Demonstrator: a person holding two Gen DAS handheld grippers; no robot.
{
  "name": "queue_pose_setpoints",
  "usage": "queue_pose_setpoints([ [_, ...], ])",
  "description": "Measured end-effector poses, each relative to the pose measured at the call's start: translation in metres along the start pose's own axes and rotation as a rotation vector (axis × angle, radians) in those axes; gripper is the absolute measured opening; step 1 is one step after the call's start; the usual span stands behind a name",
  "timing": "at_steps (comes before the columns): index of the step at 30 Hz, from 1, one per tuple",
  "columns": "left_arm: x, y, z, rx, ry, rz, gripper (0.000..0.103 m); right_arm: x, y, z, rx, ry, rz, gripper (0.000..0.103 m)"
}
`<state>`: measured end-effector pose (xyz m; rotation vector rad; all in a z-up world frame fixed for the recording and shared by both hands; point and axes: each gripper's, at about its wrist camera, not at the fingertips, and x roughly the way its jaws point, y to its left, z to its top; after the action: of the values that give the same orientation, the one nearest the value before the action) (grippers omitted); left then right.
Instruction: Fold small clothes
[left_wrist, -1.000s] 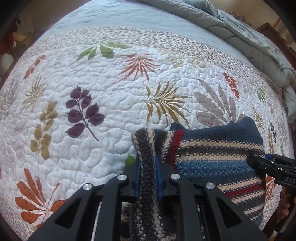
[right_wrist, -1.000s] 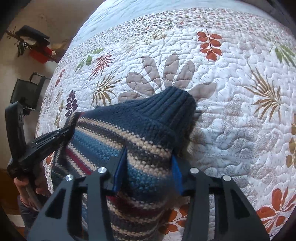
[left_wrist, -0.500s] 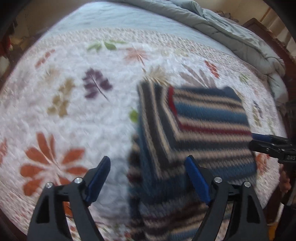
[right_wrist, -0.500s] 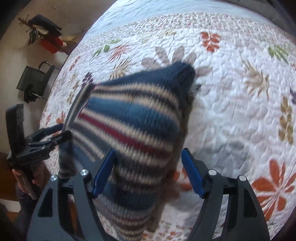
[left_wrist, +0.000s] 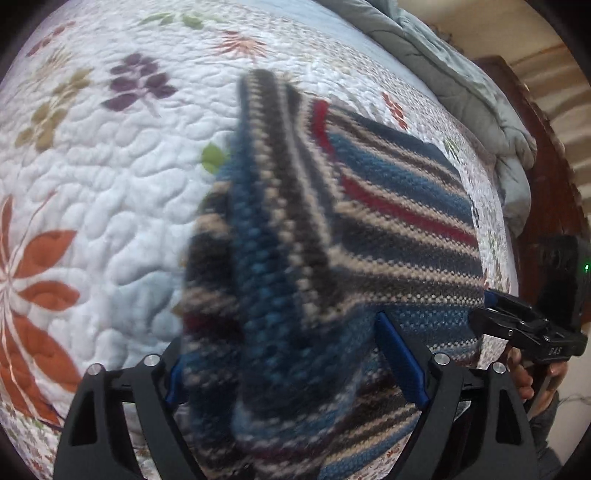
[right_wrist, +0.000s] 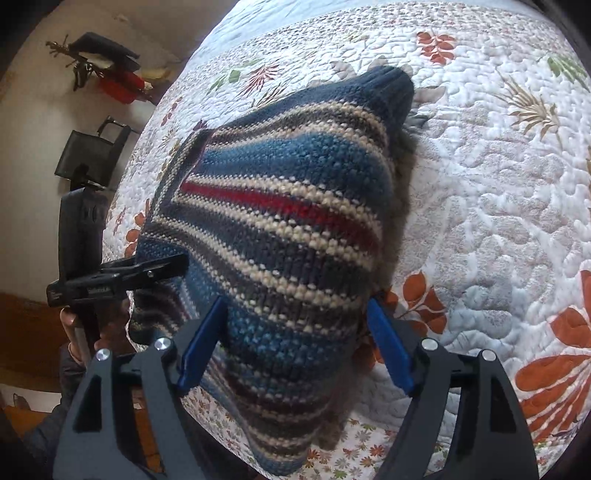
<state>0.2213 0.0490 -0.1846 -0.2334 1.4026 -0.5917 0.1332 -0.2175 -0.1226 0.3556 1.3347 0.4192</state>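
Both tongs stand wide: the left gripper and right gripper have just been opening, and the striped blue, cream and red knitted garment lies between their blue pads, seemingly free of any grip. It rests folded on the white quilted leaf-print bedspread. The release appears done; next, probably, comes backing away and flattening the fold.

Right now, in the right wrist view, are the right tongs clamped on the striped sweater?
No, the right tongs stand open, blue pads apart on either side of the striped sweater.
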Motion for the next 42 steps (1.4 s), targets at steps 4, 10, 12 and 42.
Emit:
queue_pose_setpoints([
  [4,0.004,-0.01,0.002,0.027,0.012,0.036,0.086,0.013,-0.004,0.001,0.008,0.021,0.027,0.081],
  [10,0.001,-0.018,0.006,0.018,0.004,0.068,0.067,0.021,-0.009,-0.001,0.01,0.004,0.06,0.069],
  [12,-0.003,-0.022,0.005,0.023,-0.015,0.091,0.061,0.016,-0.005,-0.004,-0.01,-0.02,0.047,0.059],
  [42,0.008,-0.219,0.005,0.322,-0.185,0.102,0.04,-0.127,-0.067,-0.035,-0.057,-0.23,-0.123,0.045],
])
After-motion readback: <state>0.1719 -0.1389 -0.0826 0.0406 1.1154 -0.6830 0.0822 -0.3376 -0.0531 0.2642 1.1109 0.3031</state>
